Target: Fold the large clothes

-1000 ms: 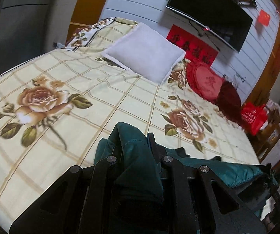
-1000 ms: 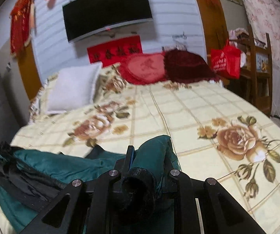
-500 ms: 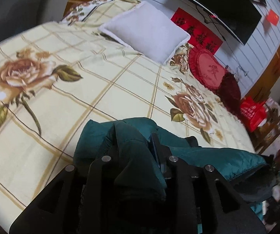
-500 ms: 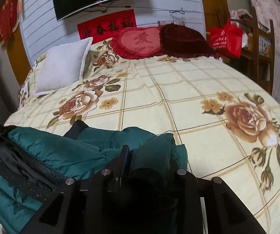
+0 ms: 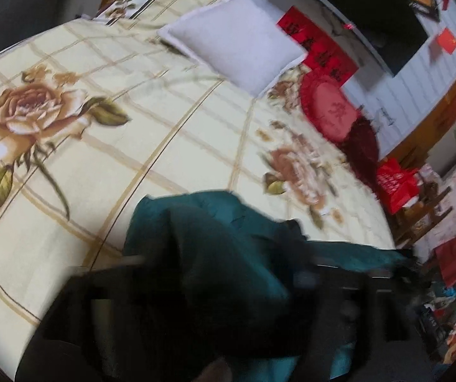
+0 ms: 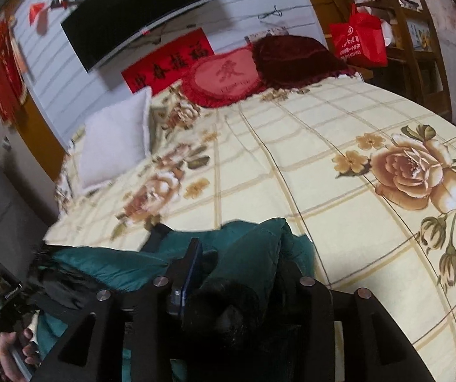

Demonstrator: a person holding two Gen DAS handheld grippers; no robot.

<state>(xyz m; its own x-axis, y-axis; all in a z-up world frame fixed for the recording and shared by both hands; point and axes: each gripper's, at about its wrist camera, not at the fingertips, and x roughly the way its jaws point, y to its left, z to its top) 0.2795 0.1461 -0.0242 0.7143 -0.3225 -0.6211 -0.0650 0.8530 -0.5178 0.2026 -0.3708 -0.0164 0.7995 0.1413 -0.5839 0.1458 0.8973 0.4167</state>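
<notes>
You've laid padded teal jacket (image 6: 253,248) on near edge of floral checked bedspread (image 6: 323,159). Left gripper (image 5: 224,286) jaws opening wide, right gripper (image 6: 237,273) jaws opening, cloth between both: releasing it to lie flat.

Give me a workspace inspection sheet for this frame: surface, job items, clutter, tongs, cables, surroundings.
Surface: bed with rose-print checked cover.
Job's things: teal padded jacket bunched at the near edge.
Clutter: white pillow, red cushion, dark red cushion.
Grippers: left tongs opening wide, blurred; right tongs opening; jacket fabric between both.
Cables: black cord on the wall.
Surroundings: wall TV, red banner, red bag, wooden shelf.
</notes>
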